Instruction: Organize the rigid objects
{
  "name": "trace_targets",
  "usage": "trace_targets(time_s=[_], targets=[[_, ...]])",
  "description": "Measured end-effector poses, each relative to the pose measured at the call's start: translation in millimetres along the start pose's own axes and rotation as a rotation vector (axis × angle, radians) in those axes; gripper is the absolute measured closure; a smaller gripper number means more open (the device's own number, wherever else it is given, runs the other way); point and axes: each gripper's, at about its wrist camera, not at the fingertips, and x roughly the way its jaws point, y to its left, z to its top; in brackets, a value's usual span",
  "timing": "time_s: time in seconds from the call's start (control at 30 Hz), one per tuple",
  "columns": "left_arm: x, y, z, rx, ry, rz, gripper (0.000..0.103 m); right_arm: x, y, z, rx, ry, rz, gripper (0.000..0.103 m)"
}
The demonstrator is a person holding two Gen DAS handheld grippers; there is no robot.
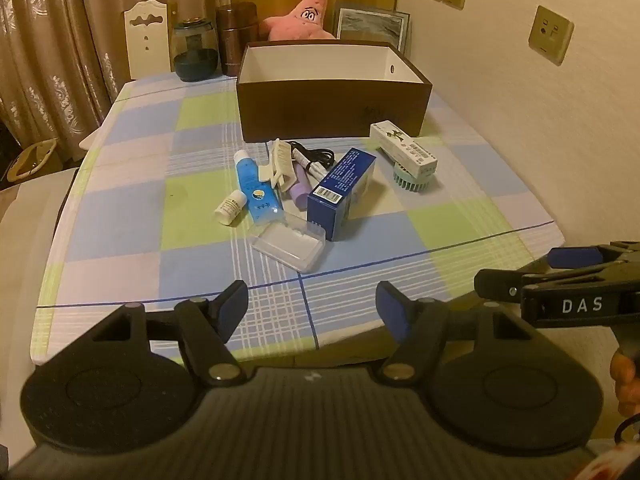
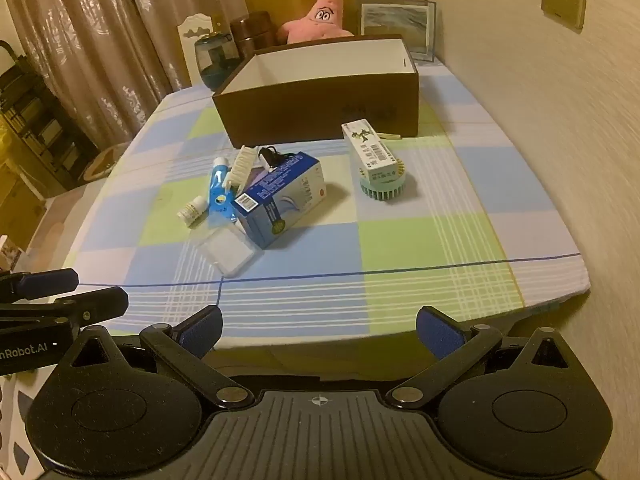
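Both the left gripper (image 1: 312, 312) and right gripper (image 2: 318, 330) hang spread and empty short of the clutter, where the blue carton (image 1: 342, 192) lies just before the box (image 1: 332, 108).

Brown box (image 1: 332, 108) on blue-green-white checked tablecloth (image 1: 132, 216).

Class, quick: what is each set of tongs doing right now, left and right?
Left tongs: open, holding nothing, above the near table edge.
Right tongs: open wide, holding nothing, also short of the clutter.
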Motion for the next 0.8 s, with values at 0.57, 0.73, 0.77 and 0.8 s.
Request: trace_targets(time_s=[0.57,0.73,0.77,0.8], targets=[[-0.3,0.0,0.0,0.001,0.001,-0.001,0.035,-0.3,0.9,-1.1,0.002,-0.002,-0.001,0.000],[-0.2,0.0,-0.1,0.002,0.001,-0.001,0.035,-0.8,0.6,-0.8,0.003,-0.003,0.001,0.000],[-0.3,0.1,-0.1,0.002,0.002,-0.001,0.035,-0.9,0.5,-0.7,0.003,-0.003,0.001,0.000],[-0.3,0.0,0.0,0.002,0.002,-0.001,0.035,-0.8,0.3,-0.6,0.003,-0.003,0.001,0.000]])
